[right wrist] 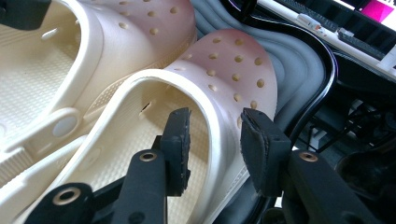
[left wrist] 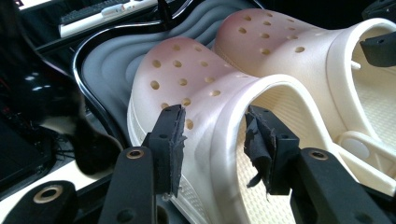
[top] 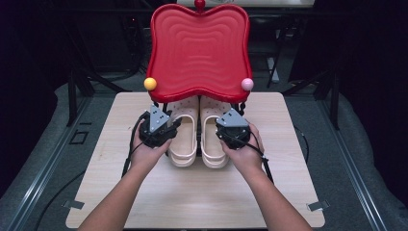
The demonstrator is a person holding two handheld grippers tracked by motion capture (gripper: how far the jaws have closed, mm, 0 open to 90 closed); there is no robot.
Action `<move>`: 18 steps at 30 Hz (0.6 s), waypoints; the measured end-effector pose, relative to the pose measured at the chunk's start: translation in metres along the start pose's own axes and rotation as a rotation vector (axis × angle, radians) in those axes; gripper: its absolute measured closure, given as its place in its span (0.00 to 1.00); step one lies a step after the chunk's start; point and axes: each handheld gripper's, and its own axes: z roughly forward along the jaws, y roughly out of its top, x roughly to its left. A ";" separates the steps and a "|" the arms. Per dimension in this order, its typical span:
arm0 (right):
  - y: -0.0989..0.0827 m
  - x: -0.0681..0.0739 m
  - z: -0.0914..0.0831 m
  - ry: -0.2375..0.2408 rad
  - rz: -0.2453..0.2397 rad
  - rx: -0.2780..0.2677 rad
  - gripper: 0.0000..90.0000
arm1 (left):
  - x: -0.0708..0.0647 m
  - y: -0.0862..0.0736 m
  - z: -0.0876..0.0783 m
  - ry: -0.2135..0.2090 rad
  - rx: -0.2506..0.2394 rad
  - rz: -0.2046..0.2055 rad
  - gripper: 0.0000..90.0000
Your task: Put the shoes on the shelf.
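A: Looking down from the high view, I see my left gripper and right gripper at two cream clogs under a red tray.

B: Left gripper view: jaws straddle the left clog's outer wall, pads apparently released. Right gripper view: the same on the right clog.

Cream perforated clogs, glossy red rippled tray with yellow ball and pink ball, pale wood table.
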 end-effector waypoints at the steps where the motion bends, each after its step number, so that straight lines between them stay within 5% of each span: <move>1: 0.000 0.001 -0.001 -0.001 -0.001 0.001 0.70 | 0.000 0.000 -0.002 0.000 -0.002 -0.002 0.63; 18: 0.000 -0.003 -0.018 0.010 -0.018 -0.007 0.69 | 0.002 0.003 -0.021 -0.006 -0.016 -0.013 0.63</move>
